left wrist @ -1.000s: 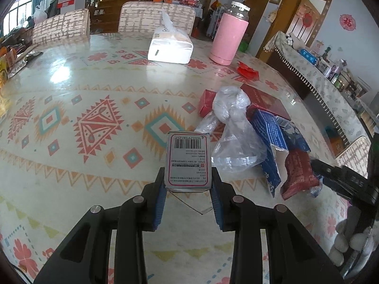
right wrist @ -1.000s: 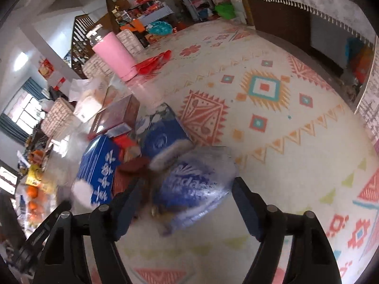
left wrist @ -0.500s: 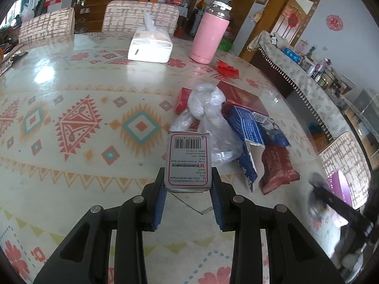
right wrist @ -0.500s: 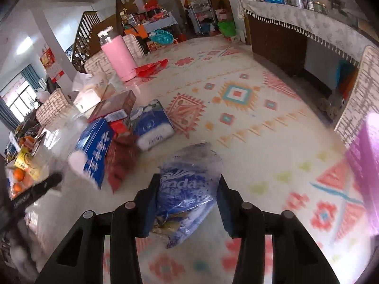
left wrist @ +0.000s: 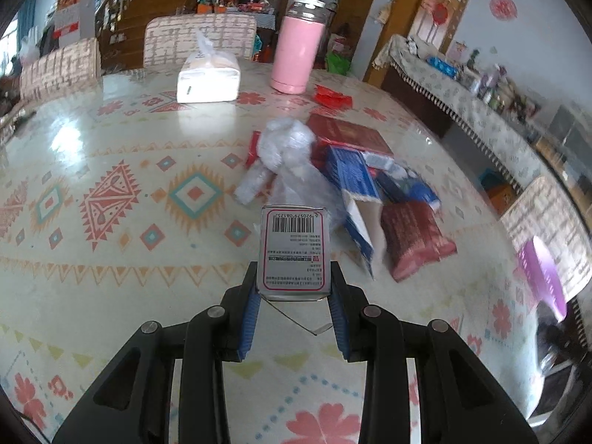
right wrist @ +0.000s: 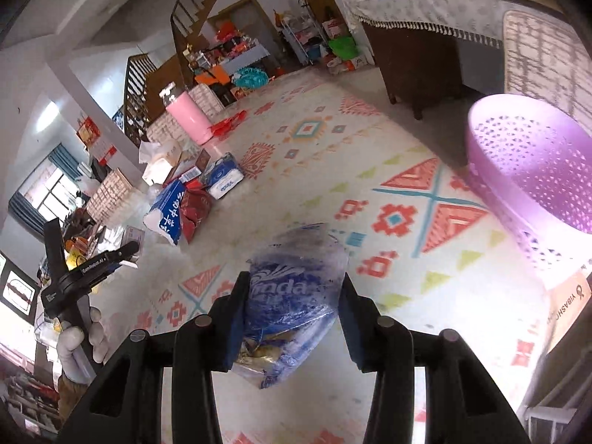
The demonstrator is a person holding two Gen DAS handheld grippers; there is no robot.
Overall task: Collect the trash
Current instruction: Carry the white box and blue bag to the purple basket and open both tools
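Carrying trash to bin: right gripper (right wrist: 294,309) is clamping blue tissue wrapper (right wrist: 296,296) nr purple basket (right wrist: 525,188), left gripper (left wrist: 292,285) clamping barcode carton (left wrist: 294,251) above table; next needs release over basket

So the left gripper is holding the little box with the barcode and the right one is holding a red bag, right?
Almost. The left gripper does hold the little barcode box, but the right gripper holds a blue plastic bag, not a red one. The right wrist view shows it.
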